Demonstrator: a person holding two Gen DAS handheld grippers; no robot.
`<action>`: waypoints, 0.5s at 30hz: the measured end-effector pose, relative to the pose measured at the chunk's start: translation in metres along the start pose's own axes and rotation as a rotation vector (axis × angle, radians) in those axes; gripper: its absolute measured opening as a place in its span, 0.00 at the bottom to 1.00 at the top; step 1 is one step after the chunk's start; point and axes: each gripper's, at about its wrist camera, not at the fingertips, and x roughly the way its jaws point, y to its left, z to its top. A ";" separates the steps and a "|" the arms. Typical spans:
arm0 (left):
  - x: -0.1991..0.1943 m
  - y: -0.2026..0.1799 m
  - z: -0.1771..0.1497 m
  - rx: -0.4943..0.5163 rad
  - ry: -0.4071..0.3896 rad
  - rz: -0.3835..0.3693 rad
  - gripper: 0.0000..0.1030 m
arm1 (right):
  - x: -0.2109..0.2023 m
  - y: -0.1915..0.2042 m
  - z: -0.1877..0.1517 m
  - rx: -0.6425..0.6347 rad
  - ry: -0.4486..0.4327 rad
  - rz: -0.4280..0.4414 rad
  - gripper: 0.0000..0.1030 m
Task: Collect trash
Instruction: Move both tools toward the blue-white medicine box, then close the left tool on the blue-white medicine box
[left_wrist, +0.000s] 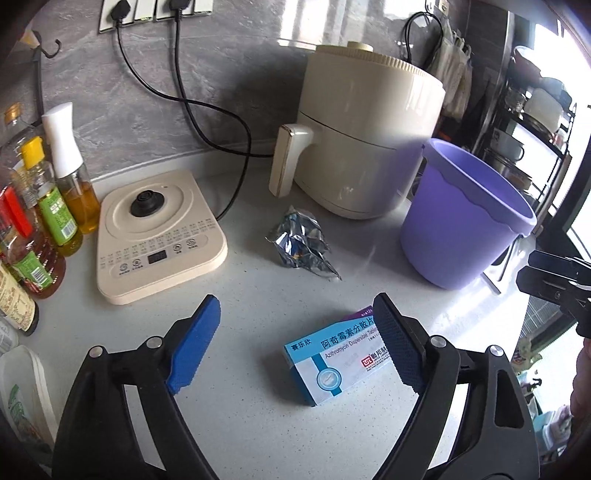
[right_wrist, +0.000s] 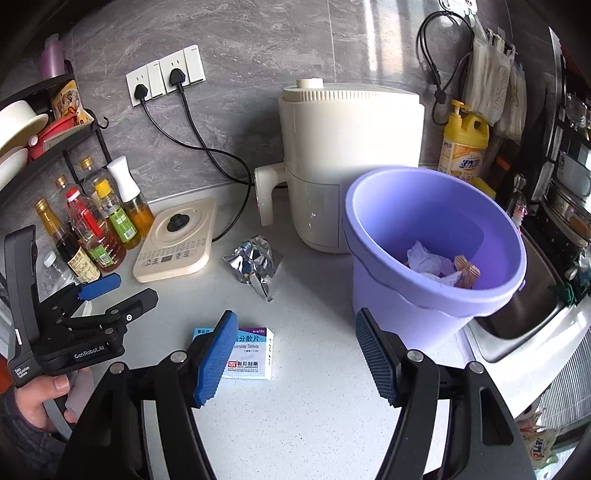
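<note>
A blue and white medicine box (left_wrist: 334, 360) lies flat on the grey counter; it also shows in the right wrist view (right_wrist: 251, 354). A crumpled silver foil wrapper (left_wrist: 301, 243) (right_wrist: 255, 262) lies farther back. A purple bucket (left_wrist: 465, 218) (right_wrist: 432, 251) stands at the right and holds crumpled white paper (right_wrist: 430, 262) and a brown scrap. My left gripper (left_wrist: 295, 332) is open and empty, above the counter with the box under its right finger. My right gripper (right_wrist: 297, 354) is open and empty, between the box and the bucket.
A cream air fryer (left_wrist: 365, 136) stands against the back wall beside the bucket. A cream kettle base (left_wrist: 159, 236) and several oil and sauce bottles (left_wrist: 48, 206) stand at the left. Black cords run to wall sockets (right_wrist: 166, 75). A sink (right_wrist: 524, 306) lies right of the bucket.
</note>
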 end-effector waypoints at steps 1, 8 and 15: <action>0.006 -0.002 -0.001 0.011 0.012 -0.015 0.80 | 0.000 -0.003 -0.004 0.015 0.009 -0.017 0.63; 0.048 -0.021 -0.009 0.102 0.099 -0.120 0.74 | -0.010 -0.020 -0.031 0.112 0.039 -0.132 0.65; 0.079 -0.035 -0.018 0.166 0.159 -0.170 0.74 | -0.014 -0.033 -0.053 0.170 0.067 -0.210 0.76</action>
